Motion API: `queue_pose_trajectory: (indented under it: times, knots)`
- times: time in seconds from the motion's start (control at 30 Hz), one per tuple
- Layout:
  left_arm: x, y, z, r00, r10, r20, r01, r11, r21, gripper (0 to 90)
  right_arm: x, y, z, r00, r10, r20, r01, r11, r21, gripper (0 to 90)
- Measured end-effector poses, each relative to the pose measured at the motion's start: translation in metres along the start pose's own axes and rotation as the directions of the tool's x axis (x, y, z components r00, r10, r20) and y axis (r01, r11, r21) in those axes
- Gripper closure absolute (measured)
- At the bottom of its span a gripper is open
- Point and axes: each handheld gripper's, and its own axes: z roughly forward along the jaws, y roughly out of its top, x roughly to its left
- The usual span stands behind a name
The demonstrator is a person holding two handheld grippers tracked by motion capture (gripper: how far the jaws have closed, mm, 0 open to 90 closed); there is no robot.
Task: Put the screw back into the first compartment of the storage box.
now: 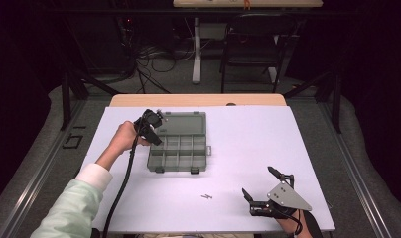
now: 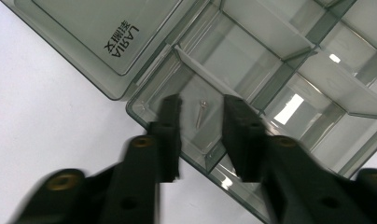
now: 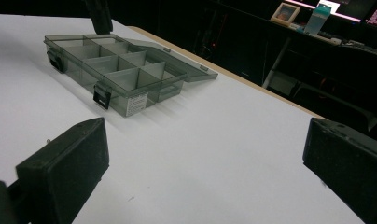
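Organizer box (image 1: 178,143): smoky translucent plastic, divided into compartments, lid thrown open and lying flat on the far side. It stands on the white table (image 1: 248,144), left of the table's middle. Two black latches hang on the box's near wall.

Screw (image 2: 200,113): small, silver, lying loose on the floor of the box's corner compartment, the one next to the lid hinge at the box's left end. Nothing touches it.

Left gripper (image 2: 201,125): held over that corner compartment of the box, pointing down into it. Its jaws stand a little apart, one to each side of the screw, pads clear of it. In the high view the left gripper (image 1: 150,130) hangs over the box's far left corner.

Right gripper (image 1: 260,183): held low over the table, well apart from the box, toward the table's near right corner. Its jaws stand wide apart with nothing between them.

Second small screw (image 1: 207,196): on the bare table, in front of the box's near wall, between the box and the right gripper.
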Motion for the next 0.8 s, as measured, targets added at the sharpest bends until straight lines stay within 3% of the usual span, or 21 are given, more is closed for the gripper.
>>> queue_pose_trajectory:
  times: [0.03,0.1,0.13,0.2,0.5,0.57,0.8]
  knots:
    - [0.000,0.000,-0.001,1.0000,0.000,0.010,0.000,1.0000,0.006,63.7,0.000,0.000,0.000,1.0000,0.000,0.000,0.000,1.000,0.000,0.0]
    - [-0.001,-0.001,-0.002,0.9999,0.000,0.011,0.000,1.0000,0.000,48.7,0.000,0.000,0.000,1.0000,0.001,0.000,-0.001,1.000,-0.001,0.0]
    - [-0.001,-0.002,-0.003,0.9999,-0.004,0.015,0.005,1.0000,-0.004,48.7,0.000,0.000,0.000,1.0000,0.001,-0.002,-0.001,1.000,0.000,0.0]
    - [-0.003,-0.003,-0.008,0.9998,-0.001,0.019,0.002,0.9997,-0.024,35.5,0.000,0.000,0.000,1.0000,0.002,0.001,-0.002,1.000,-0.001,0.0]
    - [-0.028,-0.005,-0.025,0.9981,0.045,0.041,-0.043,0.9973,-0.059,16.2,0.000,0.000,0.000,1.0000,0.005,-0.001,-0.005,1.000,-0.009,0.0]
    - [-0.040,-0.006,-0.029,0.9954,0.089,0.036,-0.087,0.9939,-0.069,13.9,0.000,0.000,0.000,1.0000,0.006,-0.003,-0.006,1.000,-0.011,0.0]
    - [-0.066,-0.005,-0.033,0.9852,0.170,0.024,-0.167,0.9819,-0.089,7.3,0.000,0.000,0.000,1.0000,0.004,-0.002,-0.004,1.000,-0.004,0.0]
